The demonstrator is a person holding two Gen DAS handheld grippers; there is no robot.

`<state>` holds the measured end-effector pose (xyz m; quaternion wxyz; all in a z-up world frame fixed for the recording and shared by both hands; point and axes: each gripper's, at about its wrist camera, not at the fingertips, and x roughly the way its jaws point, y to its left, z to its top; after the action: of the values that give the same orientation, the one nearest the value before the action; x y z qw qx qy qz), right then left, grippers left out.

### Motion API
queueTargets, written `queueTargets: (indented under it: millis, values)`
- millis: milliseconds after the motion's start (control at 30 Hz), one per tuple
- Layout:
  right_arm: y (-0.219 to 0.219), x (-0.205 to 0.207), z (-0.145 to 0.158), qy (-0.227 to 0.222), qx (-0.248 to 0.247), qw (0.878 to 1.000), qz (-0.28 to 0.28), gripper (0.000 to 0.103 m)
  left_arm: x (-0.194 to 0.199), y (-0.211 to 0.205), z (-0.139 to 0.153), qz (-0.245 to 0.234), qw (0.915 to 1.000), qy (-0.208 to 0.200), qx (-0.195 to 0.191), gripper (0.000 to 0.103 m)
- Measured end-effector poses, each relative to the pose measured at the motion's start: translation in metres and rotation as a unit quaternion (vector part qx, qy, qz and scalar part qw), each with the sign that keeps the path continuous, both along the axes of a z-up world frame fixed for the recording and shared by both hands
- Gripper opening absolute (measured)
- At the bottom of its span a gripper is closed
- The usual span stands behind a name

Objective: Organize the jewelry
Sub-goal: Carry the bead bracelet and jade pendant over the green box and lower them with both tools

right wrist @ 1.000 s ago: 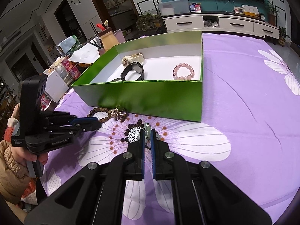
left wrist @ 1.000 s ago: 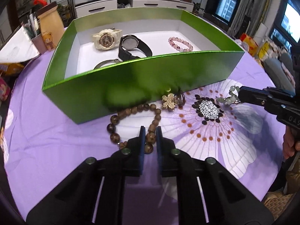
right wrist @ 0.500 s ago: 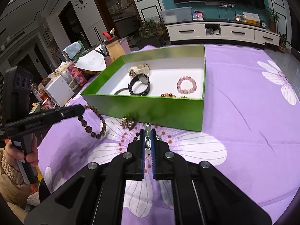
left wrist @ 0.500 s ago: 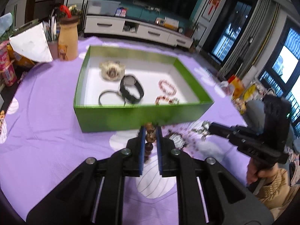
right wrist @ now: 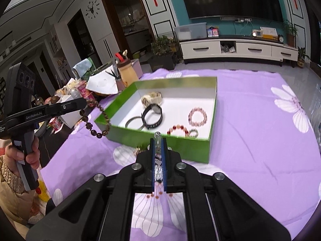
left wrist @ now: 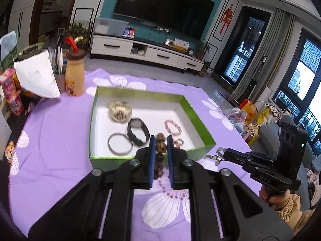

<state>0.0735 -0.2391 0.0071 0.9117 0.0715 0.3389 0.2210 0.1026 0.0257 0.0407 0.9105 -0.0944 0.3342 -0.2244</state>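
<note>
The left tongs (left wrist: pixel 161 147) were clamped on a brown bead bracelet (right wrist: pixel 96 120) hanging above the bench (right wrist: pixel 250 140). The right tongs (right wrist: pixel 158 146) pinched a pale bead chain (left wrist: pixel 215 154), at five o'clock from the green box (right wrist: pixel 212 108).

Right gripper (right wrist: pixel 159 140) clamped on pale bead chain (right wrist: pixel 157 136) at six o'clock; green box (right wrist: pixel 160 140) centred; left gripper (right wrist: pixel 85 102) dangling brown bead bracelet (right wrist: pixel 98 118) at nine o'clock.
</note>
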Motion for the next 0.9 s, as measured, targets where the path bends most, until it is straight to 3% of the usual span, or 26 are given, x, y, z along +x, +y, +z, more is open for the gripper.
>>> queueTargets:
  millis: [267, 467, 900]
  values:
    - [0.0, 0.02, 0.018, -0.025, -0.002, 1.0, 0.0, 0.006, 0.029, -0.002, 0.016, 0.014, 0.9998, -0.013, 0.011, 0.011]
    - [0.004, 0.041, 0.028, -0.034, -0.003, 0.999, 0.001, 0.006, 0.059, -0.002, 0.011, 0.031, 0.9995, 0.0, 0.012, 0.011]
    - [0.017, 0.099, 0.013, 0.004, 0.009, 1.0, 0.005, 0.006, 0.11, -0.001, -0.015, 0.053, 0.9978, 0.032, 0.023, 0.011]
